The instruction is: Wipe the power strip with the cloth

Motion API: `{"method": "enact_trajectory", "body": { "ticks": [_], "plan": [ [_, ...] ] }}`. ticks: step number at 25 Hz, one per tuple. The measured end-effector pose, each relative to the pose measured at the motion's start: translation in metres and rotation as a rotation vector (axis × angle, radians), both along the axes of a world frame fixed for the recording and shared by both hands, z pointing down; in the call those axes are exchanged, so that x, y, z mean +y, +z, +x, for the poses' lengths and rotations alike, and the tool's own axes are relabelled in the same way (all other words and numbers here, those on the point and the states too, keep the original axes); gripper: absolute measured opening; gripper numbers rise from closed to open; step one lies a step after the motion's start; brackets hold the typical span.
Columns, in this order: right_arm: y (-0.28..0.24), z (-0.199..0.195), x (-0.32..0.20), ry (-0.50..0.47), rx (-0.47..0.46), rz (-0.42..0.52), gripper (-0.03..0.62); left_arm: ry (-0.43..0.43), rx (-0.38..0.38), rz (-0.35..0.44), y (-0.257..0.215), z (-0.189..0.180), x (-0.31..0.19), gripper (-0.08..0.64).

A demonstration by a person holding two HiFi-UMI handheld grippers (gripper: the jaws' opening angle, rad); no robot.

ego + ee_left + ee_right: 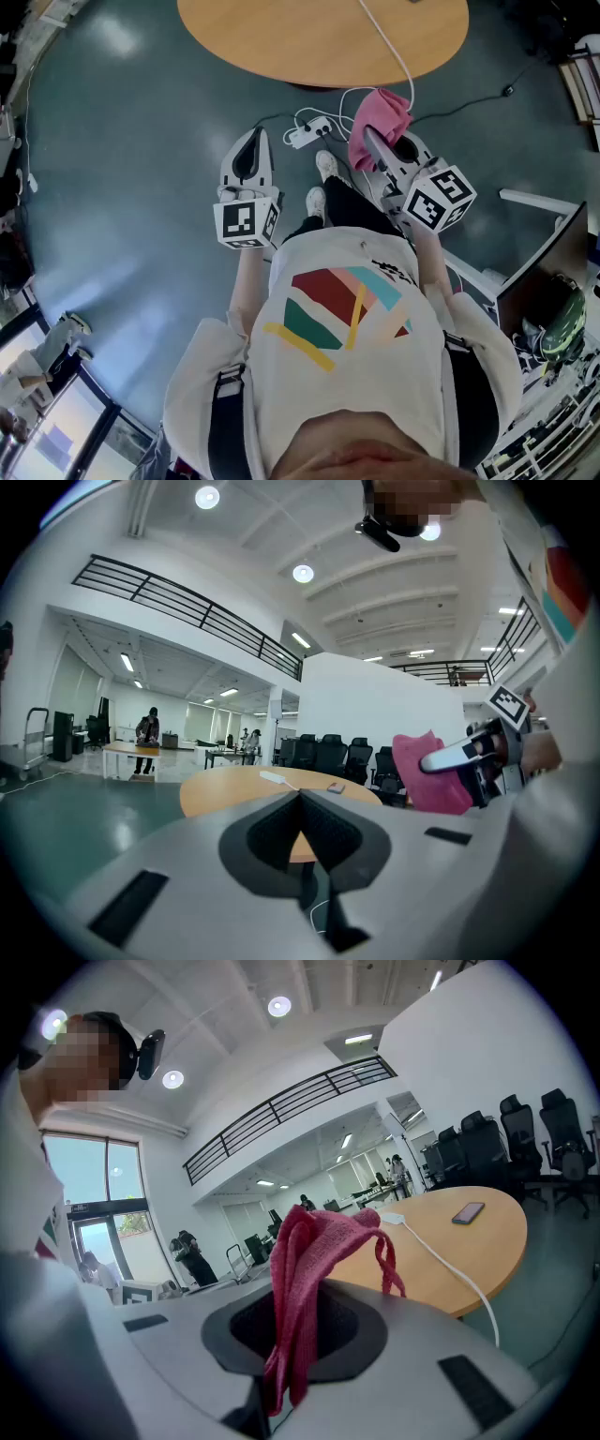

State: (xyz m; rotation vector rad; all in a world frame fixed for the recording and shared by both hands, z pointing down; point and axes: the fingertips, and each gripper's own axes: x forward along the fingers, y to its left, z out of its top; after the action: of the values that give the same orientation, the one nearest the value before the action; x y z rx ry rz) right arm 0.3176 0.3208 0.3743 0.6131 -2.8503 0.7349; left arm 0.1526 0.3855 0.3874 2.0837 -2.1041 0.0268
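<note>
Cloth [380, 120] clamped in right hand-held gripper [372, 142]; left hand-held gripper [251, 148] closed, empty; both level.

Head view looks steeply down; both gripper views face level outward, all three sharing the round table [281, 37].

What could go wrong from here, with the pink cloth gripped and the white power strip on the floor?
1. The pink cloth hangs loosely from the shut right hand-held gripper, pinched by a fold; it may slip out during wiping.
2. The white power strip lies among looped white cables beside the person's shoes; a foot or the cloth could catch one.
3. The left hand-held gripper is shut and empty, so the strip may slide when wiped.
</note>
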Motion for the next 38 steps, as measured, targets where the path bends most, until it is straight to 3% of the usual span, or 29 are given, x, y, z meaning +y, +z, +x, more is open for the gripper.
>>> {"method": "enact_trajectory", "body": {
  "ticks": [5, 11, 14, 18, 23, 27, 33, 38],
  "plan": [
    [0.006, -0.016, -0.065, 0.022, -0.027, 0.005, 0.04, 0.015, -0.034, 0.021, -0.01, -0.019, -0.063, 0.037],
    [-0.009, -0.024, -0.176, 0.057, -0.103, 0.008, 0.04, 0.075, -0.037, 0.066, -0.043, -0.018, -0.193, 0.037],
    [-0.031, -0.028, -0.241, 0.041, -0.083, 0.045, 0.04, 0.135, -0.099, 0.128, -0.089, -0.004, -0.26, 0.037],
    [-0.056, -0.051, -0.276, 0.02, -0.027, 0.061, 0.04, 0.162, -0.144, 0.114, -0.117, -0.02, -0.286, 0.037],
    [-0.004, -0.135, -0.347, 0.005, 0.005, 0.135, 0.04, 0.111, -0.172, 0.103, -0.051, -0.127, -0.345, 0.037],
    [-0.026, -0.134, -0.356, 0.049, 0.025, 0.22, 0.039, 0.135, -0.193, 0.13, -0.062, -0.145, -0.37, 0.037],
    [-0.019, -0.155, -0.489, 0.05, 0.125, 0.304, 0.038, 0.221, -0.251, 0.096, -0.037, -0.173, -0.555, 0.037],
    [0.021, -0.214, -0.575, -0.014, 0.248, 0.328, 0.039, 0.289, -0.204, 0.039, 0.019, -0.214, -0.665, 0.037]
  ]
}}
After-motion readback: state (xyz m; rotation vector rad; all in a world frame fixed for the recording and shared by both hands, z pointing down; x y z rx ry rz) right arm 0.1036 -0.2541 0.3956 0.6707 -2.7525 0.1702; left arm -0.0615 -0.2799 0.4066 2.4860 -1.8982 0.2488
